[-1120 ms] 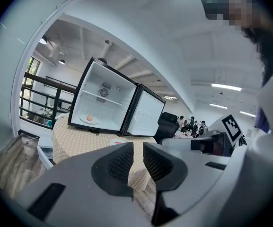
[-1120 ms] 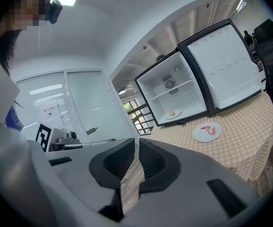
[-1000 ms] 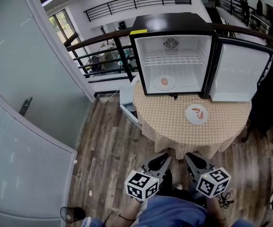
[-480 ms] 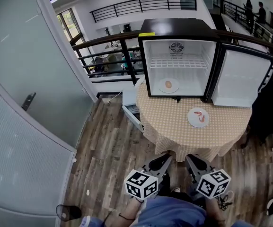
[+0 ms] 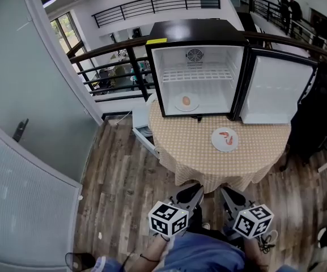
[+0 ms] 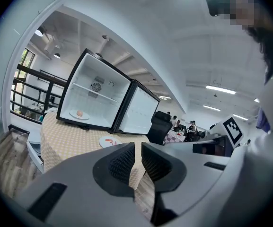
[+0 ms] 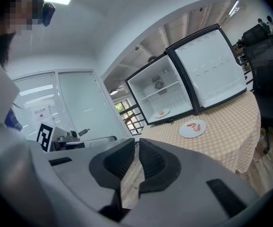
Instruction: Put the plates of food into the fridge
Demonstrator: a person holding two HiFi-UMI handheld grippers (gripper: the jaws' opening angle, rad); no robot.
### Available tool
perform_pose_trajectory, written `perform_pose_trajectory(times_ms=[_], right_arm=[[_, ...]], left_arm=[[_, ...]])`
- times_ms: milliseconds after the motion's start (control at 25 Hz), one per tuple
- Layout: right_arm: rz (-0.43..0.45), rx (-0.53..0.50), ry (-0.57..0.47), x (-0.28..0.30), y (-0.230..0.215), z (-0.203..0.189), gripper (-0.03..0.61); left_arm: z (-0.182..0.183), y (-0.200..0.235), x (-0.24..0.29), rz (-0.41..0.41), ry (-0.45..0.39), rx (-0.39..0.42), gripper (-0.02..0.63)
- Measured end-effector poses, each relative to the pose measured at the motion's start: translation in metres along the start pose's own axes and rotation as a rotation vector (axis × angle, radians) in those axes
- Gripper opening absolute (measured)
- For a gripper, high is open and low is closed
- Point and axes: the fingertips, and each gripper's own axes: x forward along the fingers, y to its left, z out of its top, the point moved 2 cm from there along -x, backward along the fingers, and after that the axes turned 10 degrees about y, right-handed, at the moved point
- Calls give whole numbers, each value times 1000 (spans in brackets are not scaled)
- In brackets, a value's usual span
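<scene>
Round counter point(image 5: 191, 152), draped in a tan cloth of small checks, soft folds at the rim. At its far side, a boxy black fridge point(image 5: 200, 30) with a smooth white lining, a white wire shelf point(image 5: 200, 74) across the upper half and a round fan grille on the back wall. Door point(image 5: 276, 92) swung wide to the right, white and dimpled inside.

On the fridge floor, left of centre: a small round white plate point(image 5: 186, 102) with one pale orange, rounded lump of food. Out on the cloth, just in front of the open door and apart from the fridge: a second plate point(image 5: 225, 139), flat, round and white, carrying two curled reddish-orange pieces, shrimp-like. Below, dark wood-plank floor point(image 5: 123, 174).

Low in the head view, side by side and short of the counter: left gripper point(image 5: 192, 190) and right gripper point(image 5: 229, 192), matte grey plastic, each topped by a black-and-white marker cube, both aimed toward the counter and tipped slightly down. Left jaws closed, ribbed black pads all but touching, nothing between. Right jaws likewise drawn together, only a thin wedge of a slit, empty.
</scene>
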Motion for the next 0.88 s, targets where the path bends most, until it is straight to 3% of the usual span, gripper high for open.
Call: perform_pose_trajectory(times_ms=[440,880], right_arm=[[-101,82,-37,4,-55,17,41],[-221,226,-30,49,-120,49,41]], left_arm=[[17,14,59,-80,80,36,49],[40,81,113,-86,211,54,51]])
